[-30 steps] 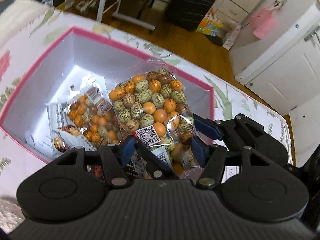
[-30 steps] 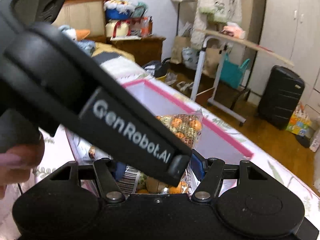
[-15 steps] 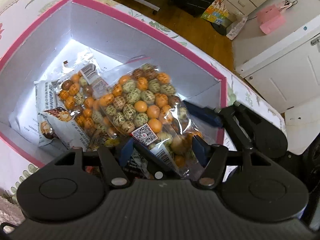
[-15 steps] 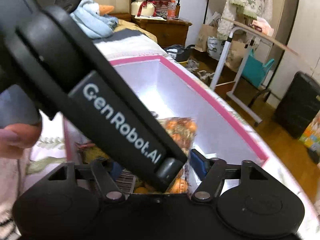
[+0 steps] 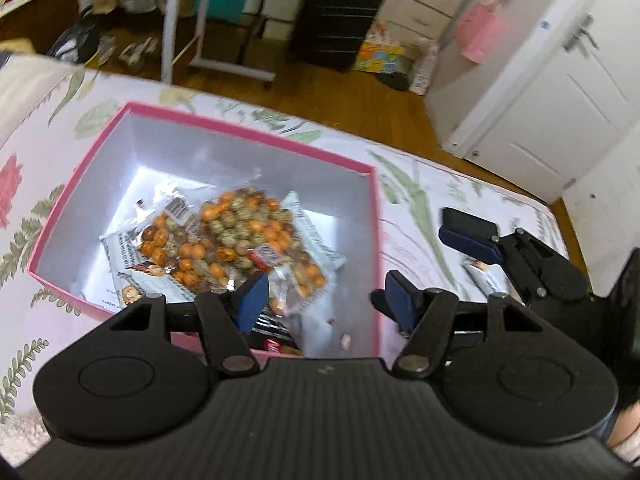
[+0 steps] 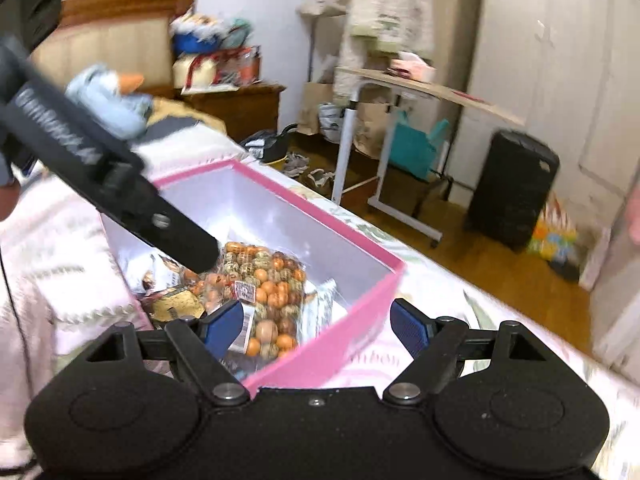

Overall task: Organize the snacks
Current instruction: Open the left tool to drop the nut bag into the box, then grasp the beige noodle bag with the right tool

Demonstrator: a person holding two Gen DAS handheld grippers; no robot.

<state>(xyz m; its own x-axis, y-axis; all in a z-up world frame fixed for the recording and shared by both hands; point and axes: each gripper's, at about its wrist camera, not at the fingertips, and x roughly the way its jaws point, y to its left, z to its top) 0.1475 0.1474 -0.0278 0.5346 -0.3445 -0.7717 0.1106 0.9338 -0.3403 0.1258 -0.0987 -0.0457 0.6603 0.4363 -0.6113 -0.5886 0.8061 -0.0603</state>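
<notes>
A pink-rimmed box (image 5: 248, 130) with a white inside sits on a floral bedspread. Clear bags of orange and speckled coated nuts (image 5: 248, 228) lie in it, on other packets. My left gripper (image 5: 324, 300) is open and empty above the box's near right corner. My right gripper (image 6: 316, 326) is open and empty over the box's near wall (image 6: 320, 344); it also shows in the left wrist view (image 5: 472, 236), right of the box. The nut bags (image 6: 264, 276) show in the right wrist view, with the left gripper's body (image 6: 100, 184) above them.
The floral bedspread (image 5: 420, 200) runs around the box. Beyond the bed's edge are a wooden floor, a black suitcase (image 5: 336, 16), a rolling side table (image 6: 384, 128) and white wardrobe doors (image 5: 560, 80). A headboard and a cluttered nightstand (image 6: 224, 80) stand at the back.
Both grippers were shut on one nut bag over the box. They have opened and drawn back, and the bag now lies in the box.
</notes>
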